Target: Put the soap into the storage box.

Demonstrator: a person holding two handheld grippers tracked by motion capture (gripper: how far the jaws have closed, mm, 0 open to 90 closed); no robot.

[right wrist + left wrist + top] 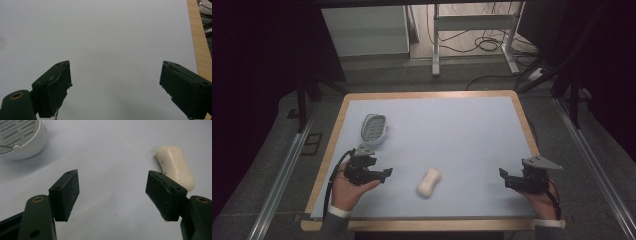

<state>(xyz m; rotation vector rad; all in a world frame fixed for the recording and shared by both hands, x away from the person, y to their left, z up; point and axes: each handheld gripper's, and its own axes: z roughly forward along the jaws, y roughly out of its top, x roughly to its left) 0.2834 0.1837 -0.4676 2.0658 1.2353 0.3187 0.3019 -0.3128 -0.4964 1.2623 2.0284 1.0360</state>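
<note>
High view: soap [428, 182] beside left claw [384, 173]

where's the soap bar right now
In the high view the soap bar lies on the blue mat near the front edge, just right of the left gripper and well below-right of the white soap dish; the right gripper sits farther away.

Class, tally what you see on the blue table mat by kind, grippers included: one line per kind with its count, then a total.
Soap bar: 1
Soap dish: 1
Grippers, both open: 2 (left gripper, right gripper)
Total: 4
</note>
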